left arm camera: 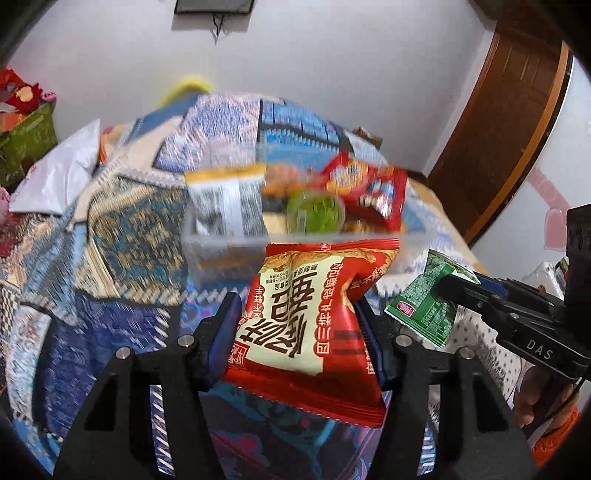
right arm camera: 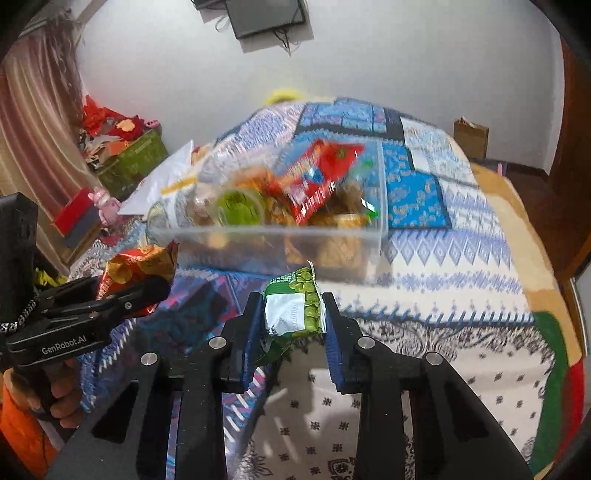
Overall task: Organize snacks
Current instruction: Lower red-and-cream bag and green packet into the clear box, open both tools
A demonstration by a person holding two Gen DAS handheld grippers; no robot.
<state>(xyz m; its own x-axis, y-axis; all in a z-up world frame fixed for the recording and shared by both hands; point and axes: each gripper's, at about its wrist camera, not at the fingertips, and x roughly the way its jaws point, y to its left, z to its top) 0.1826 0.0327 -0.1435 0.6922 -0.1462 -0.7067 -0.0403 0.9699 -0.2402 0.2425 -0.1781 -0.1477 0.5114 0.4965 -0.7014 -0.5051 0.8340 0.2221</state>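
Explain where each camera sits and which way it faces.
Left wrist: on the left gripper, facing the clear plastic snack box on the patterned quilt; shows its fingers gripping a red-and-cream snack packet.
Right wrist: on the right gripper, facing the same box; its fingers grip a green pea packet.
Shared: box, quilt, each other's gripper.

We're in a home bedroom here: a bed under a patchwork quilt (right arm camera: pixel 424 192), a wooden door (left arm camera: pixel 506 122), and a screen (right arm camera: pixel 266 14) mounted on the white wall. Curtains (right arm camera: pixel 33 110) hang left, beside a green box (right arm camera: pixel 135 162) of clutter.
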